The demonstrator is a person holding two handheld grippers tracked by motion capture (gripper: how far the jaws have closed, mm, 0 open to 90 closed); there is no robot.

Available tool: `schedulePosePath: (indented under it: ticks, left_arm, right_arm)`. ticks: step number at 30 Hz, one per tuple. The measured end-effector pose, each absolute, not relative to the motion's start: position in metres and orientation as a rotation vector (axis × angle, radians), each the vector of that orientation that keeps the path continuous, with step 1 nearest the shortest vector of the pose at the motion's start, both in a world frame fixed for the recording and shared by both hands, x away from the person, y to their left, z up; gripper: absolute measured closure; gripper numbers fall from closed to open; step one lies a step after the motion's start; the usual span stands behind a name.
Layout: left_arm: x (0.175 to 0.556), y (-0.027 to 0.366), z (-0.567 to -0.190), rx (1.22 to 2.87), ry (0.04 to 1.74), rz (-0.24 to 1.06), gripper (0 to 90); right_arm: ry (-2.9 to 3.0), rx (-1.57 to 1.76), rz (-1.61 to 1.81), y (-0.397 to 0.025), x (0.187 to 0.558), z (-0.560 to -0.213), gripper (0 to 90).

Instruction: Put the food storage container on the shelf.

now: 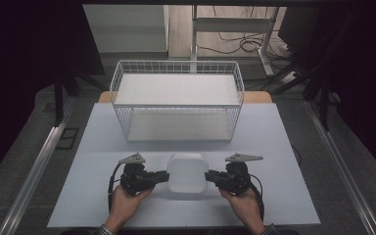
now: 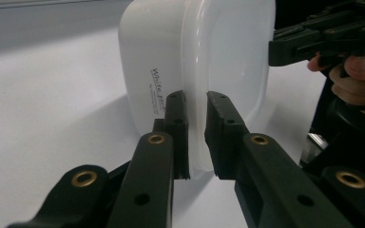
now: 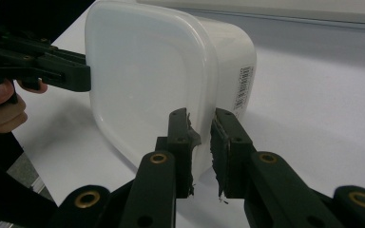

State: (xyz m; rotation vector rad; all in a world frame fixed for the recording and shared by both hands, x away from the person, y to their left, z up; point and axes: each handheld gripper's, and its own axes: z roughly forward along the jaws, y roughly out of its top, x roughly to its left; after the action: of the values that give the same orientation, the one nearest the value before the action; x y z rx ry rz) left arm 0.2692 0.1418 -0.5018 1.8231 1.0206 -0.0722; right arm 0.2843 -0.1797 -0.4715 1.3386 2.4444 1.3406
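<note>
White lidded container [image 1: 187,172] sat on the table [image 1: 274,147], near the front edge, between both hands. Left gripper [image 1: 164,177] pinched its left rim, right gripper [image 1: 209,177] pinched the right rim; in the gripper views each pair of jaws was closed down on the lid's lip. Printed label on one side wall, barcode on another. Wire basket [image 1: 177,100] stood behind it, well apart, w/ nothing inside.
</note>
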Motion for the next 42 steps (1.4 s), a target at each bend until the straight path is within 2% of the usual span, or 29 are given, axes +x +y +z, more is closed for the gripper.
schedulePosePath:
  ticks: [5, 19, 26, 42]
  left_arm:
    - [0.269, 0.14, -0.5, 1.828, 1.026, -0.048, 80.2]
    - [0.27, 0.146, -0.474, 1.809, 1.014, 0.009, 79.9]
    - [0.278, 0.151, -0.447, 1.818, 1.006, 0.075, 79.9]
    - [0.308, 0.162, -0.388, 1.783, 0.963, 0.174, 79.8]
  right_arm:
    - [2.433, 1.324, 1.344, -0.18, 0.285, -0.472, 77.7]
    - [2.391, 1.203, 1.469, -0.177, 0.29, -0.441, 78.7]
    - [2.371, 1.178, 1.497, -0.173, 0.301, -0.427, 78.6]
    - [2.293, 1.095, 1.567, -0.162, 0.333, -0.372, 78.6]
